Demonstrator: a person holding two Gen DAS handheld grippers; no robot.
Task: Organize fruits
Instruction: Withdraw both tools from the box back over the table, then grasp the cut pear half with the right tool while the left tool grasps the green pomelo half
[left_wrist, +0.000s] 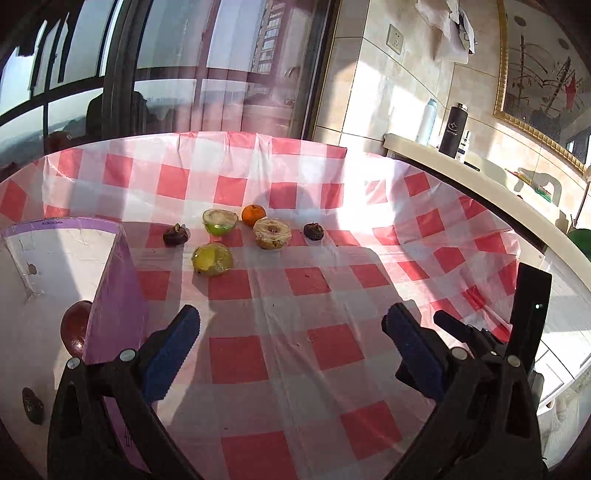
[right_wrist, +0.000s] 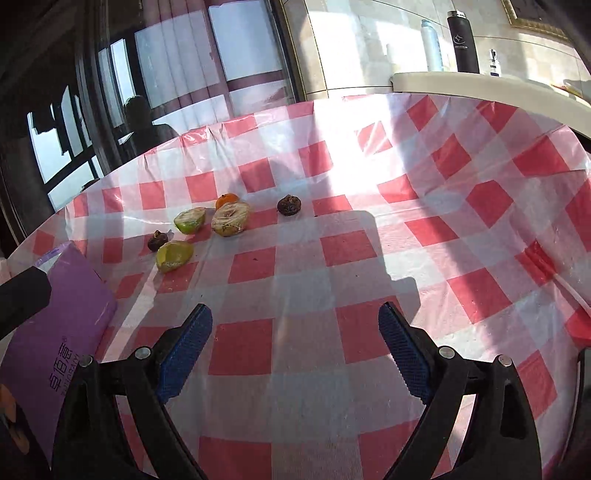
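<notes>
- Fruits are your concern, but start at your own tools: your left gripper (left_wrist: 291, 332) stands with its blue pads spread wide and nothing between them, hovering over the checked tablecloth (left_wrist: 317, 280).
- Your right gripper (right_wrist: 295, 332) is likewise spread and empty, its jaws just finishing their opening, pointed down at bare cloth.
- Just left of the left gripper stands the purple box (left_wrist: 114, 295), with a dark red fruit (left_wrist: 75, 326) and a small dark piece (left_wrist: 32, 405) already lying inside it on the white floor.
- Further out, well apart from both grippers, the loose pieces lie in a cluster: a yellow-green half (left_wrist: 212, 259) nearest, a green half (left_wrist: 219, 221) behind it, a pale cut half (left_wrist: 272, 233) with a hollow core, and a small orange (left_wrist: 253, 215) at the back.
- Two dark shrivelled fruits flank the cluster, one on the left (left_wrist: 176, 235) and one on the right (left_wrist: 313, 231).
- Expect all of these to be light. The cut halves look glossy, perhaps wrapped in film, so likely slippery; take them across the rounded skin, not the cut face.
- The orange is probably soft-skinned: close gently across its widest part.
- The dark ones are small and irregular, so centre the pads carefully or they may roll free.
</notes>
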